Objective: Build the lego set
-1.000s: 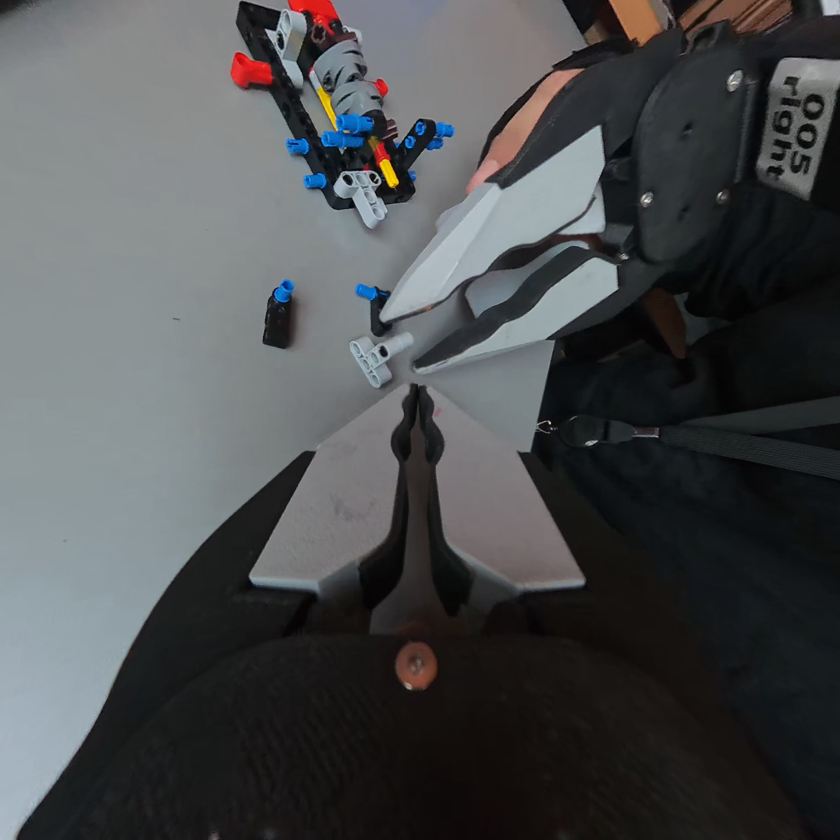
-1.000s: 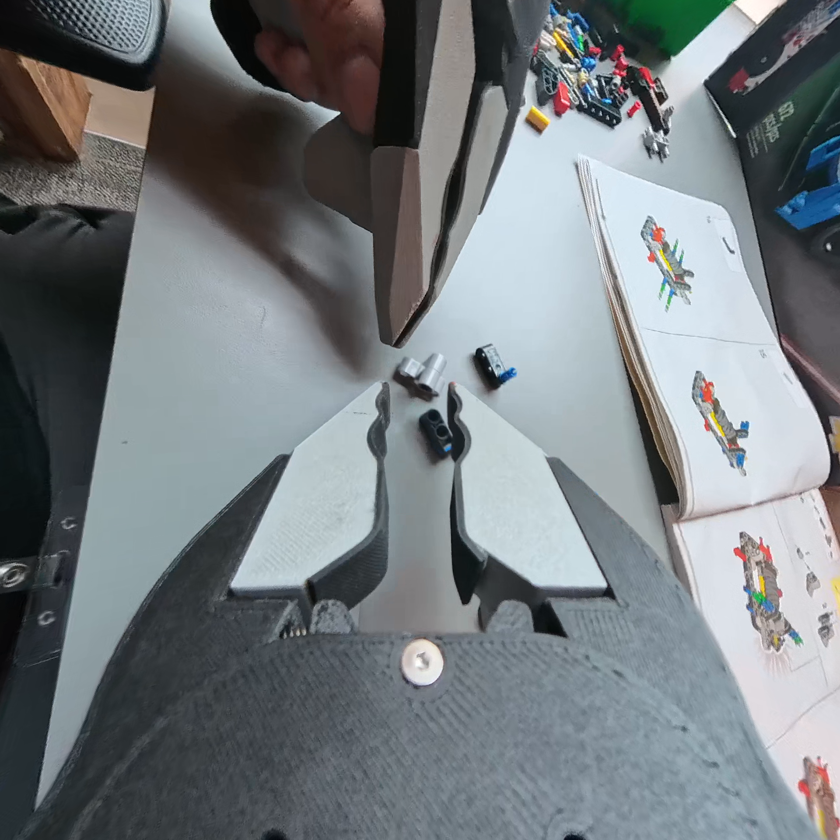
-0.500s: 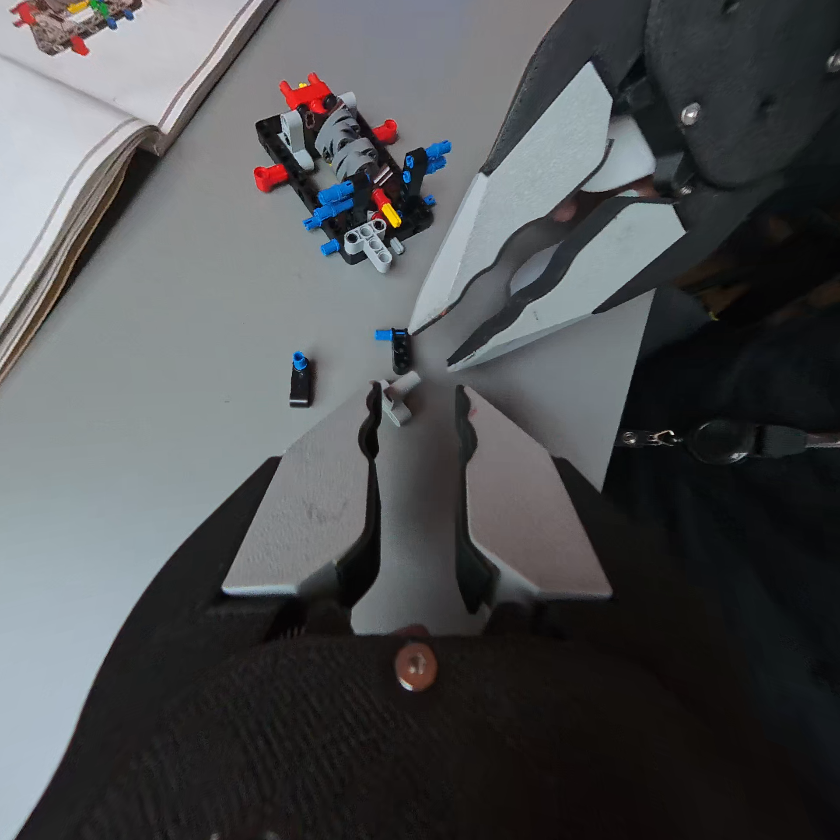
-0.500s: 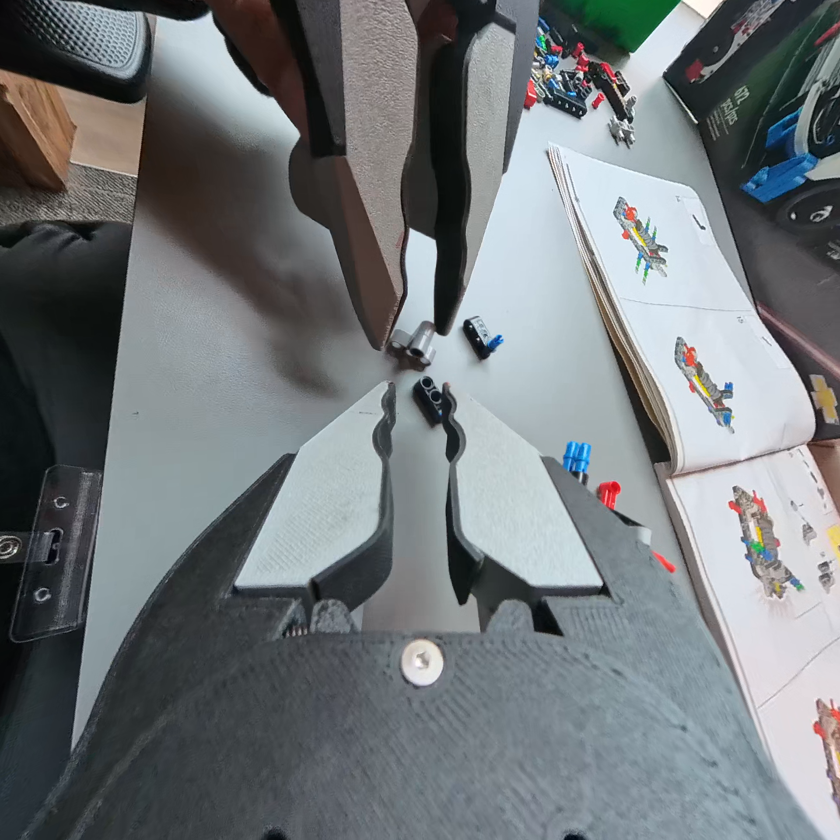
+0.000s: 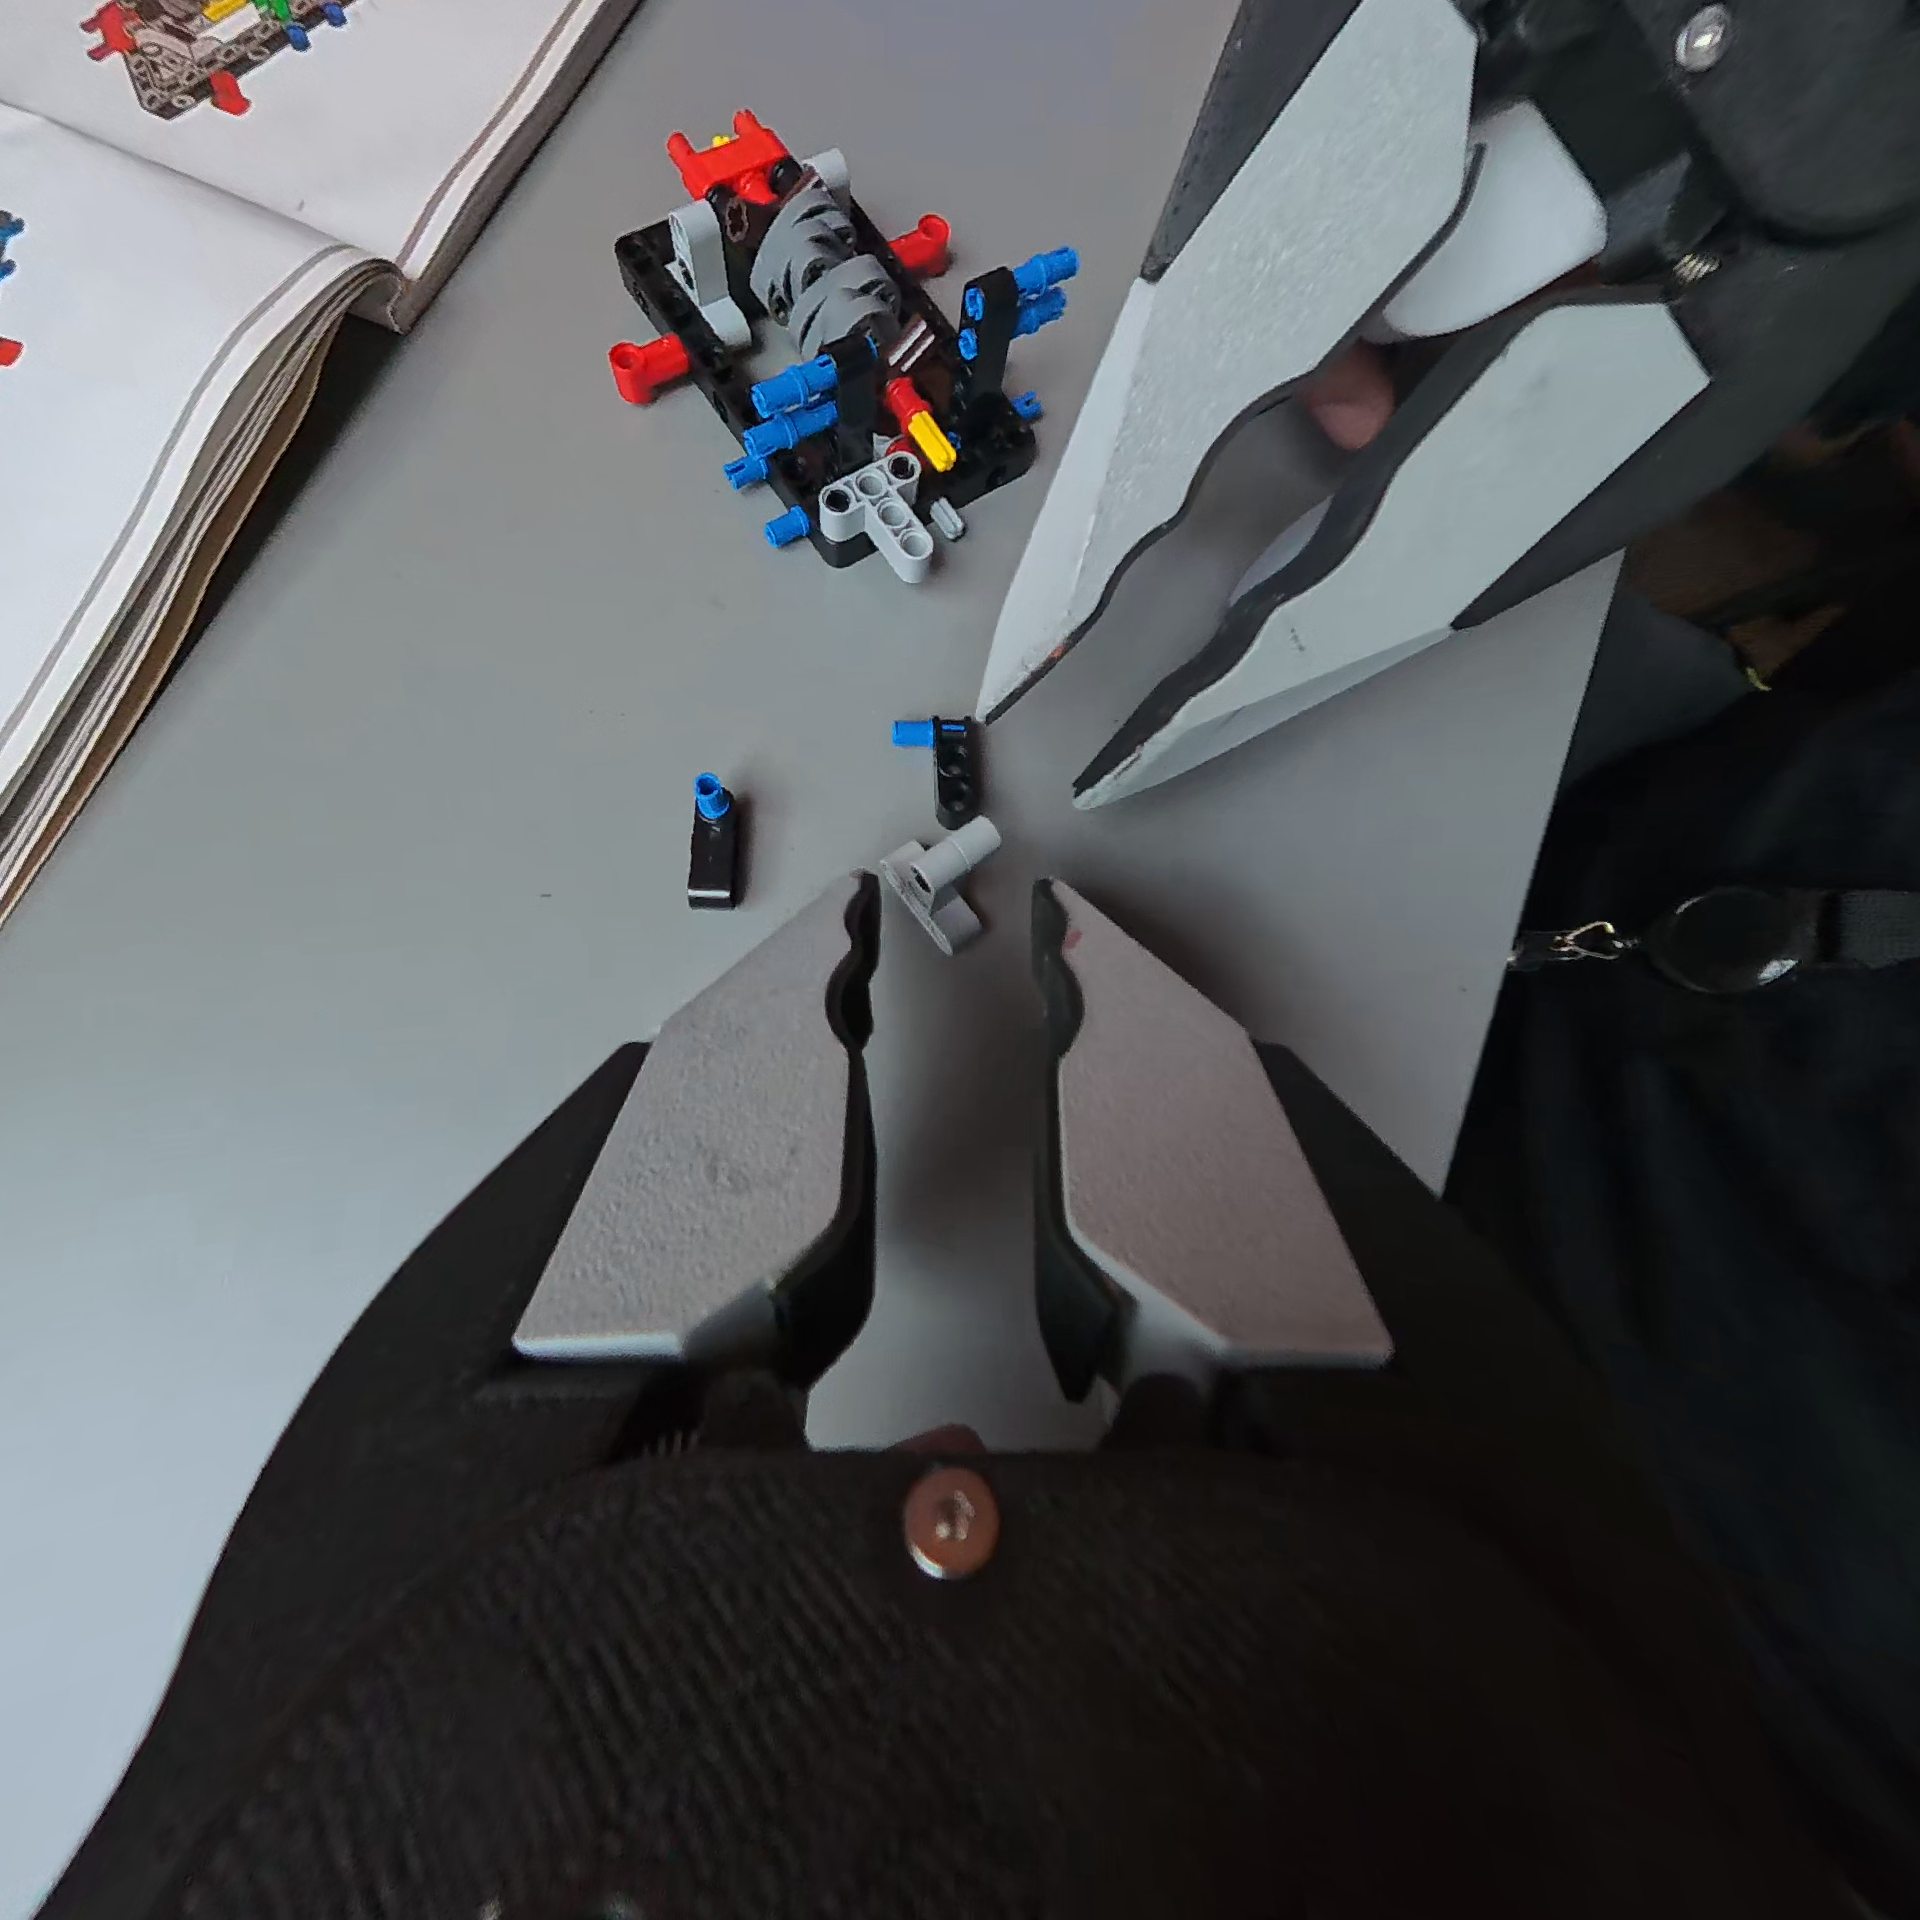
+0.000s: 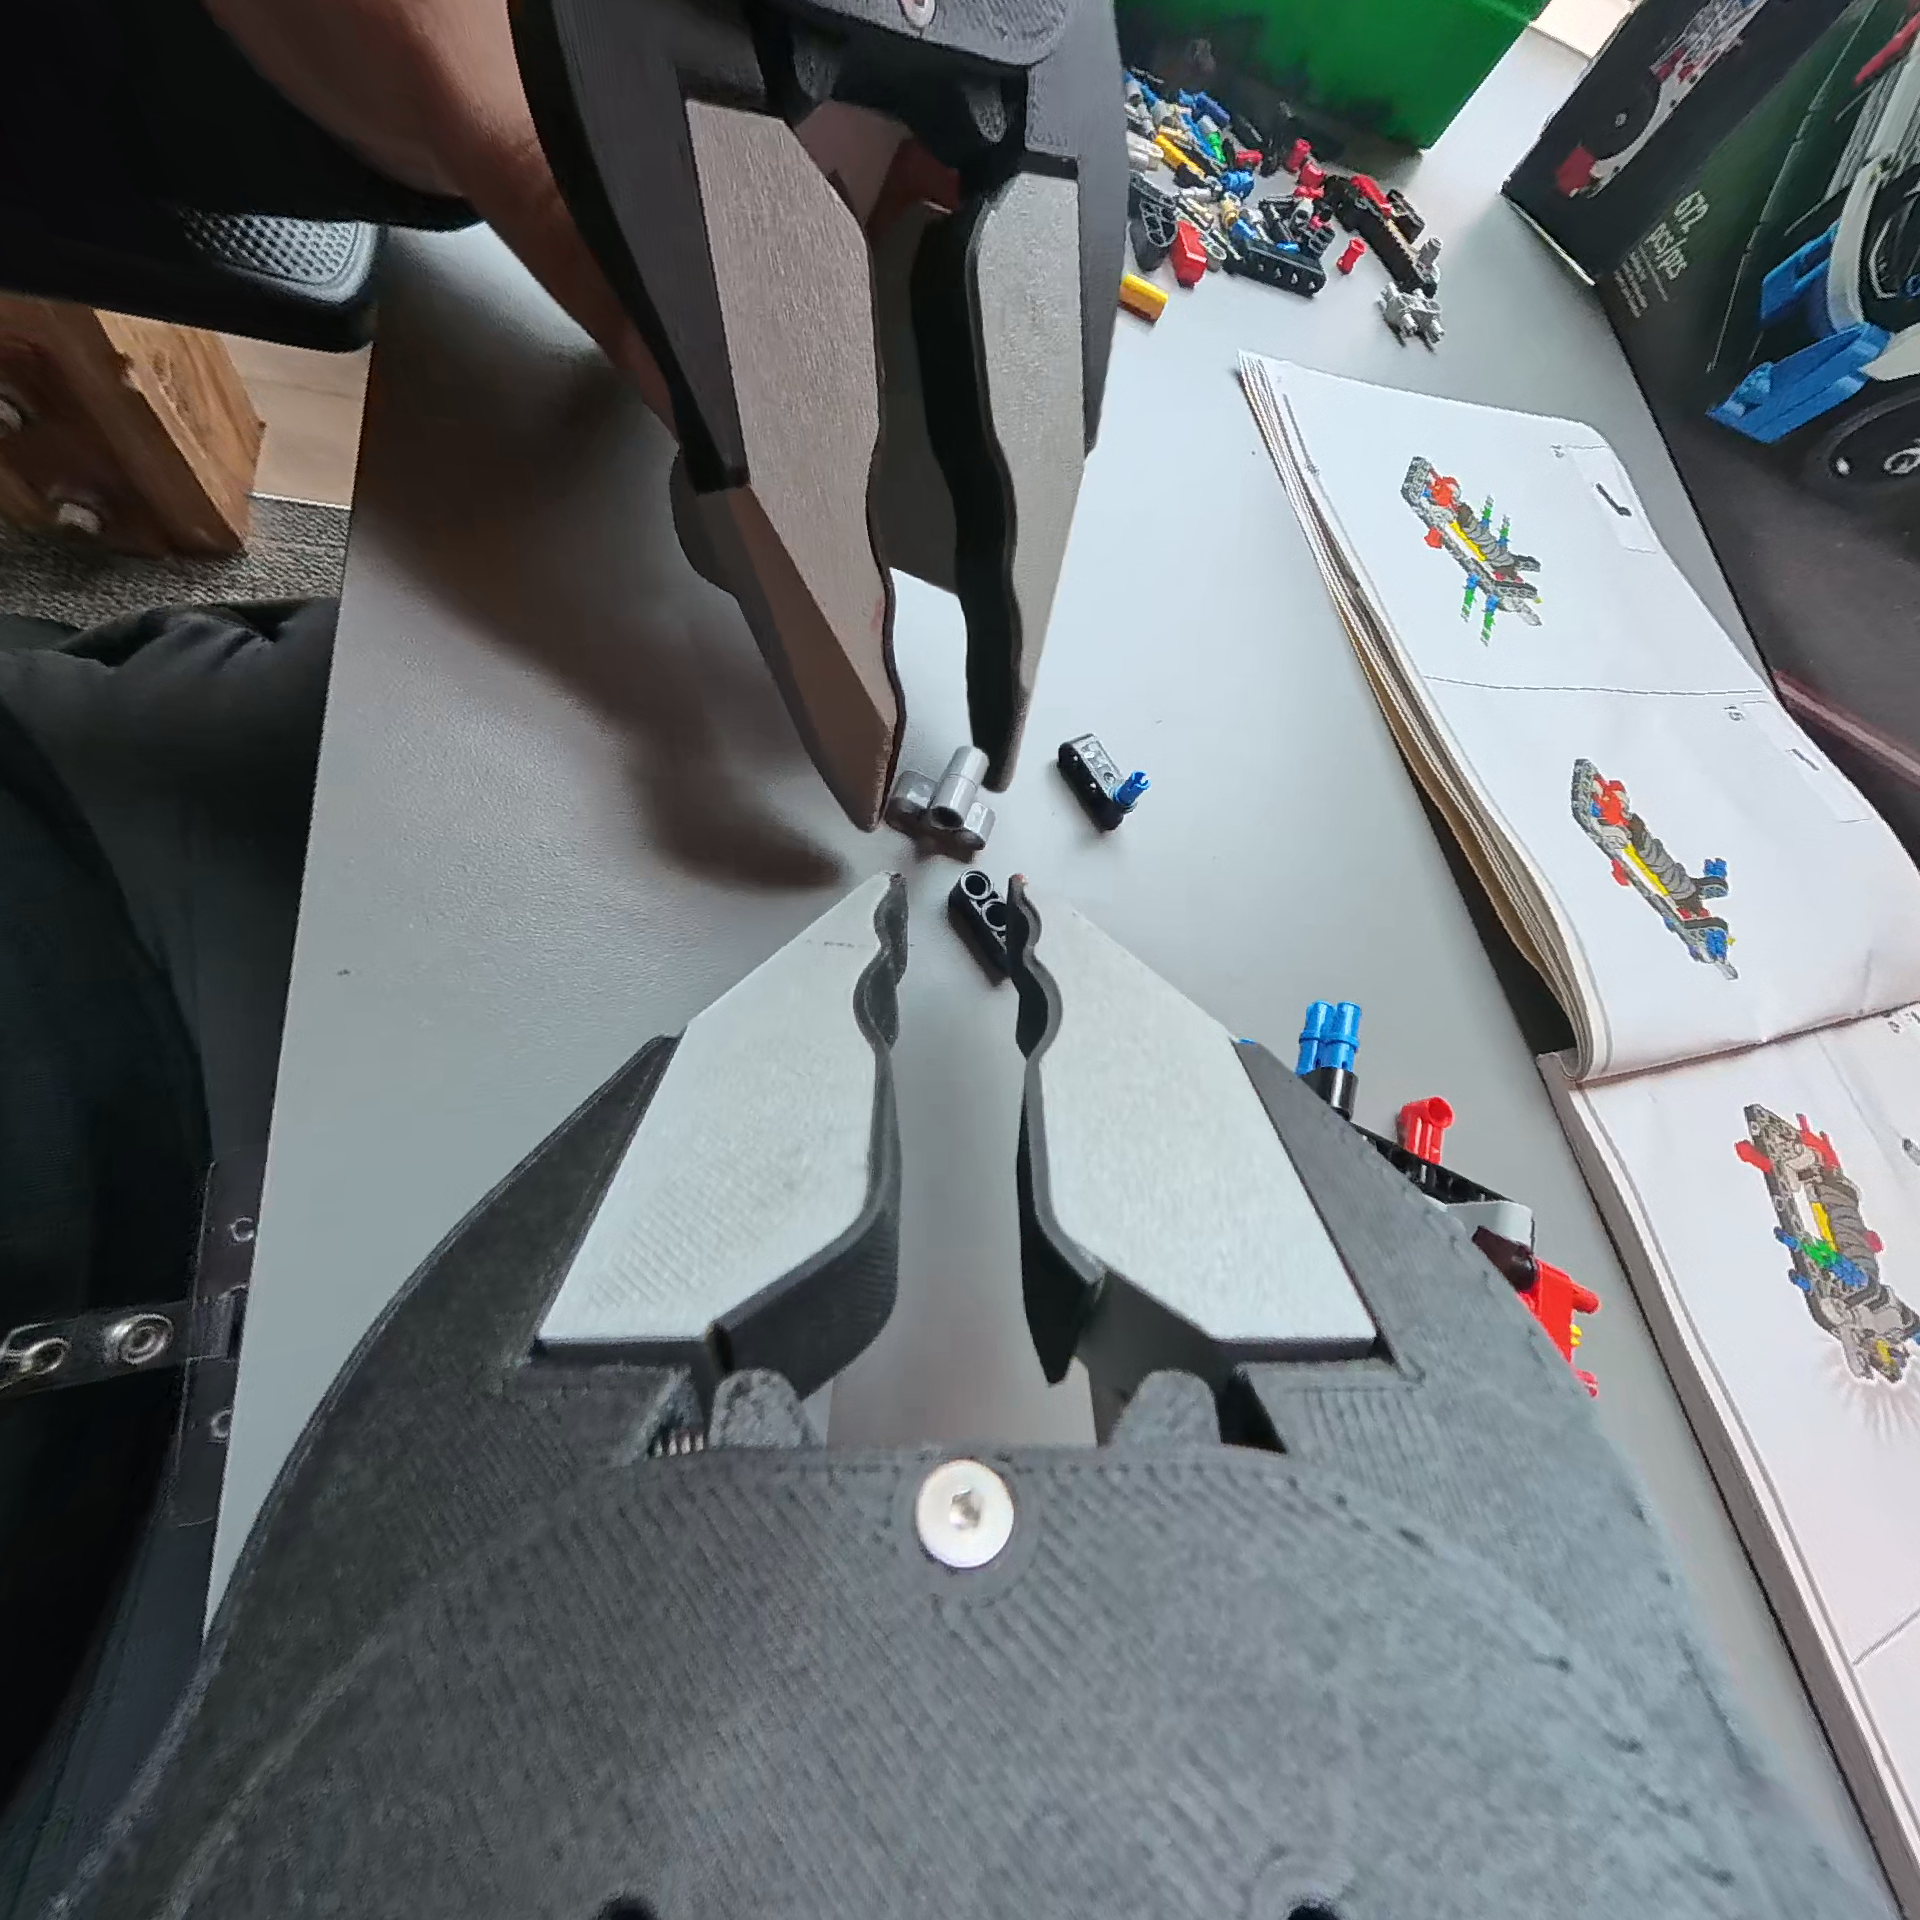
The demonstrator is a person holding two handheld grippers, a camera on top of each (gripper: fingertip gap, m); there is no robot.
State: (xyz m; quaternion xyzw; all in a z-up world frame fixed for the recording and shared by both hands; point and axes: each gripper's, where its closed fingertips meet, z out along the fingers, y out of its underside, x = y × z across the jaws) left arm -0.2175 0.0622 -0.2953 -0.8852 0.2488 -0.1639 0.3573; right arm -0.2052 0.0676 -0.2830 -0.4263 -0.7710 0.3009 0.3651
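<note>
My left gripper (image 5: 951, 894) has its jaws apart around the grey piece (image 5: 940, 878) on the counter (image 5: 416, 727), ready to pinch it. My right gripper (image 6: 956, 894), jaws also apart, straddles the black connector (image 6: 982, 914), likely so both get mated. The chassis (image 5: 831, 343) waits beyond.

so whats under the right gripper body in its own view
Part of the half-built model sticks out beside the right gripper: blue pins, red pieces, a black frame. The rest is covered by the gripper body, so nothing more can be told.
</note>
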